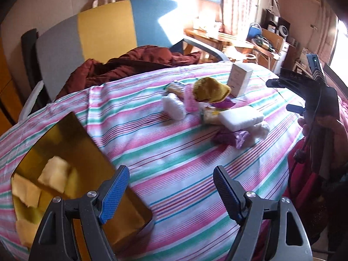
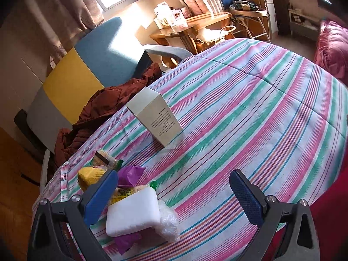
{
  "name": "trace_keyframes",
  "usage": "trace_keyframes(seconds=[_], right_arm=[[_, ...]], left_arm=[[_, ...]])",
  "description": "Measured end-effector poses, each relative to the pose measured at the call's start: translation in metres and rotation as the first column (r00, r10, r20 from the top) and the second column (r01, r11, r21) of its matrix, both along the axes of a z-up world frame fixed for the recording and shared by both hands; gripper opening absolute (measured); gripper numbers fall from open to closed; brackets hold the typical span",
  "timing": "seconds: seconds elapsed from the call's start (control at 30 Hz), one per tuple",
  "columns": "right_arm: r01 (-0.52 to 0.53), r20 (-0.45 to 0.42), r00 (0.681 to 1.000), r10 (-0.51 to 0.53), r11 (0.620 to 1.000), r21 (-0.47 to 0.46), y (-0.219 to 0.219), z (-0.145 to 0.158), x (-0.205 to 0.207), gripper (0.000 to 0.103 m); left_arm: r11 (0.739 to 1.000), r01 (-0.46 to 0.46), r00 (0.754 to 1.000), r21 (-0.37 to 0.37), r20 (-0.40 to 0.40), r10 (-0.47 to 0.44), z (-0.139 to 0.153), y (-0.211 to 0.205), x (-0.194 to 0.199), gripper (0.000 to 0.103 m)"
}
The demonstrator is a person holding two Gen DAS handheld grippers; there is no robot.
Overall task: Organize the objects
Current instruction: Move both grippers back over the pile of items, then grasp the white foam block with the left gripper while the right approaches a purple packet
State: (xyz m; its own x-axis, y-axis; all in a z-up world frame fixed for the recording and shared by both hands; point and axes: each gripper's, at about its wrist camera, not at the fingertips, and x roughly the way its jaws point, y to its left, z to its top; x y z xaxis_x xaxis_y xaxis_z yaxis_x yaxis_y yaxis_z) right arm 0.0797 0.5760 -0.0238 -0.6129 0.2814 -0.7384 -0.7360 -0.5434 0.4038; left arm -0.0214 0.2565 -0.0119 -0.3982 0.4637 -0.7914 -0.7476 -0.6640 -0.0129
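Observation:
A pile of small items lies on the striped bedspread [image 1: 174, 152]: a white sponge block [image 1: 241, 117], a yellow fluffy item [image 1: 208, 89], a white fluffy roll [image 1: 174, 106] and a purple packet [image 1: 230, 137]. A white carton [image 1: 239, 78] stands upright behind them. At the lower left sits an amber bin [image 1: 65, 152] holding several pale pieces. My left gripper [image 1: 171, 184] is open and empty, its left finger over the bin's corner. My right gripper [image 2: 174, 187] is open too, just right of the sponge block [image 2: 132, 213], with the carton [image 2: 156, 117] further off.
A chair [image 1: 104, 28] in grey, yellow and blue stands behind the bed with a maroon jacket [image 1: 134, 63] on it. A wooden table [image 2: 195, 24] with bottles is by the window. A pink quilt [image 2: 330, 50] lies at the right. A person's red sleeve [image 1: 315, 174] is at the bed's edge.

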Motion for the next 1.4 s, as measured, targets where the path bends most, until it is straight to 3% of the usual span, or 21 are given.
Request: trace_keyframes(seconds=[0.13,0.3,0.57,0.73,0.9,1.03,1.13,1.2,1.4], right_arm=[[-0.002,-0.007,1.0,0.002,1.0,-0.028,0.002,-0.003,0.001,0.103],[-0.012,-0.016,1.0,0.011,0.999,-0.053,0.003,-0.005,0.0,0.103],[-0.026,-0.041,0.999,0.022,0.995,-0.1,0.007,-0.008,0.001,0.103],[-0.03,-0.042,0.999,0.025,0.99,-0.135,0.011,-0.013,-0.001,0.103],[-0.036,-0.037,0.999,0.03,0.987,-0.159,0.014,-0.018,-0.003,0.103],[-0.035,-0.028,0.999,0.031,0.986,-0.164,0.015,-0.021,-0.004,0.103],[-0.035,-0.018,0.999,0.032,0.986,-0.162,0.015,-0.022,-0.005,0.103],[-0.034,-0.012,0.999,0.033,0.987,-0.16,0.015,-0.022,-0.006,0.103],[-0.046,0.002,0.999,0.047,0.987,-0.151,0.014,-0.022,-0.008,0.103]], left_arm=[[0.988,0.152,0.988,0.006,0.002,-0.152,-0.001,0.037,0.004,0.08],[0.939,0.343,0.939,-0.005,-0.011,-0.343,-0.003,0.089,0.009,0.081],[0.889,0.455,0.89,-0.053,0.056,-0.452,-0.03,0.155,-0.007,0.083],[0.845,0.529,0.847,-0.073,0.108,-0.521,-0.05,0.188,-0.014,0.084],[0.831,0.556,0.819,-0.037,0.195,-0.539,-0.064,0.206,-0.027,0.084],[0.847,0.531,0.82,-0.002,0.251,-0.514,-0.076,0.212,-0.039,0.082],[0.856,0.515,0.821,0.041,0.265,-0.506,-0.072,0.206,-0.04,0.072],[0.869,0.49,0.835,0.06,0.252,-0.489,-0.066,0.197,-0.039,0.07],[0.935,0.332,0.911,0.121,0.214,-0.352,-0.039,0.139,-0.037,0.071]])
